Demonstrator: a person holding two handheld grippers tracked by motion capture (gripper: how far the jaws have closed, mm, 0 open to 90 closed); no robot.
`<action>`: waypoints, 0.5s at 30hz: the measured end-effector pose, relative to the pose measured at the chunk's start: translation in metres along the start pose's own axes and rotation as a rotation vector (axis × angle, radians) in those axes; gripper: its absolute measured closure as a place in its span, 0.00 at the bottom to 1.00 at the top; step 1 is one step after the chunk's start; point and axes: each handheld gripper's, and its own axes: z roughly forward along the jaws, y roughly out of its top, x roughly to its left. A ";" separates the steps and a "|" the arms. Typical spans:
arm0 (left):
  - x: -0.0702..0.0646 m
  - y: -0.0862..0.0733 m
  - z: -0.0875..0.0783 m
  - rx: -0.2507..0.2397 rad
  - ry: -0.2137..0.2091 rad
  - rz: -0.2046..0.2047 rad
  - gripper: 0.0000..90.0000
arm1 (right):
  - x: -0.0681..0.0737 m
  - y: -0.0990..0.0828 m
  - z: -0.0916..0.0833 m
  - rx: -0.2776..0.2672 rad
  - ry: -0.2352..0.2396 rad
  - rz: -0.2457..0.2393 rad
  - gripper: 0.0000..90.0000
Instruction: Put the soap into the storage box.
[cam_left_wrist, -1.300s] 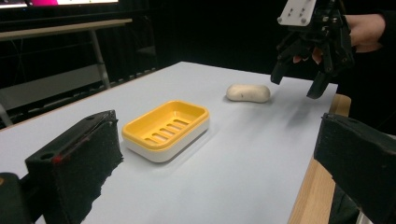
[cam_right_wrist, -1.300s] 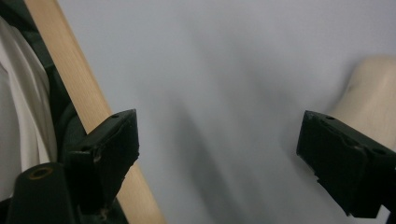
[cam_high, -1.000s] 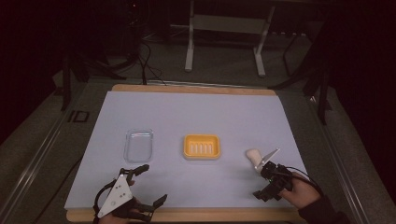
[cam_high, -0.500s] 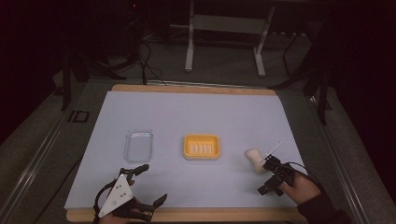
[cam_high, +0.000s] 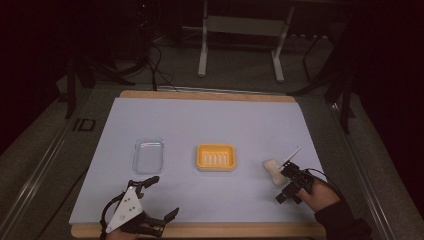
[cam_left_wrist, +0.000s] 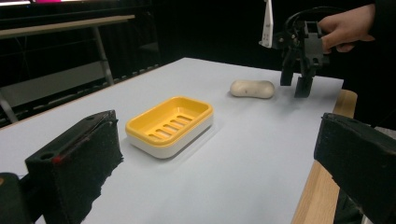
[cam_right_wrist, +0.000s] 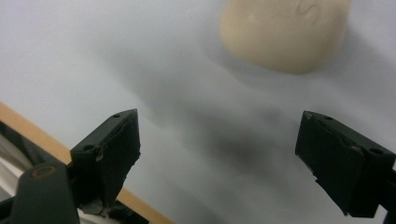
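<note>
A cream soap bar lies on the white table cover, right of a yellow soap dish with a slotted floor. My right gripper hangs just right of and nearer than the soap, pointing down at the table with its jaws open and nothing between them. In the right gripper view the soap bar sits beyond the open gripper, apart from both jaws. My left gripper rests open near the front edge; its view looks past the wide jaws at the dish and the soap.
A clear plastic lid lies left of the dish. The wooden table edge runs along the front, close under both hands. Metal stand legs and cables are on the floor behind the table.
My right gripper has shifted a little beside the soap, with its jaws still open. The soap, the dish and my left gripper have not moved.
</note>
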 end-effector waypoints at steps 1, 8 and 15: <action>0.000 0.000 0.000 0.002 0.002 0.000 0.01 | -0.001 0.001 0.001 0.002 0.000 -0.001 0.15; 0.001 -0.001 0.000 0.003 0.005 -0.005 0.01 | -0.007 0.015 0.003 0.014 0.000 0.007 0.15; 0.001 -0.001 0.000 0.003 0.001 -0.006 0.01 | -0.010 0.027 0.001 -0.007 -0.019 0.015 0.15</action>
